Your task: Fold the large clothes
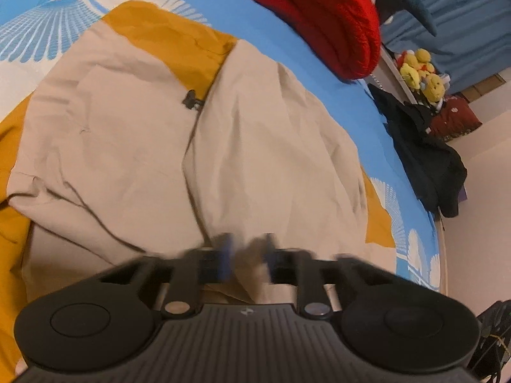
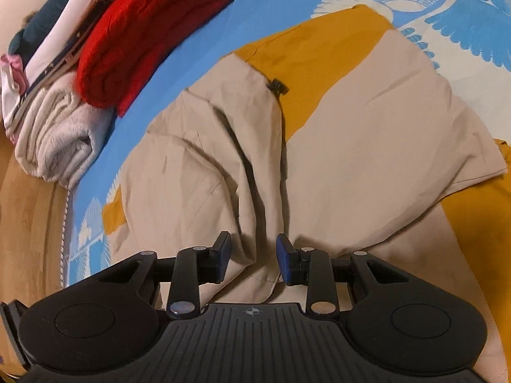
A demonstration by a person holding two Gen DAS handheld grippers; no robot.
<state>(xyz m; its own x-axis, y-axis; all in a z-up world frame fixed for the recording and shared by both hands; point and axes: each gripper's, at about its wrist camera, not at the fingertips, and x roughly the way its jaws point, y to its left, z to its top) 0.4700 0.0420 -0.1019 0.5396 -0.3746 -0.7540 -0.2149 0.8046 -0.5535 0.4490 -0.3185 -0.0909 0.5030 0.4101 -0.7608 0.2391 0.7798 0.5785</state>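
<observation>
Beige cloth bunches right under both tools: the jacket [image 2: 351, 121], beige with mustard panels, lies spread on the blue patterned bedsheet [image 2: 198, 48], reaching from beneath the fingers to well ahead of them.

Right gripper [image 2: 254, 260] has its blue pads apart, with a raised ridge of cloth between them but no pinch. Left gripper [image 1: 246, 257] is blurred; its fingers look apart with a narrower gap over beige fabric, though contact cannot be judged.

Likely troubles, as I judge them: the shell fabric looks thin and slick, so a shallow bite could slip out when lifted. A deep bite could catch two layers where the front panels overlap ahead of the fingers, dragging the fold crooked. The small black toggle [image 2: 277, 87] ahead could snag.

Count: one jacket, two grippers, one toggle. Ahead and left of the right tool sit one red knit [image 2: 153, 32] and one pale rolled garment [image 2: 60, 134], touching it; the rest of that pile cannot be counted.
</observation>
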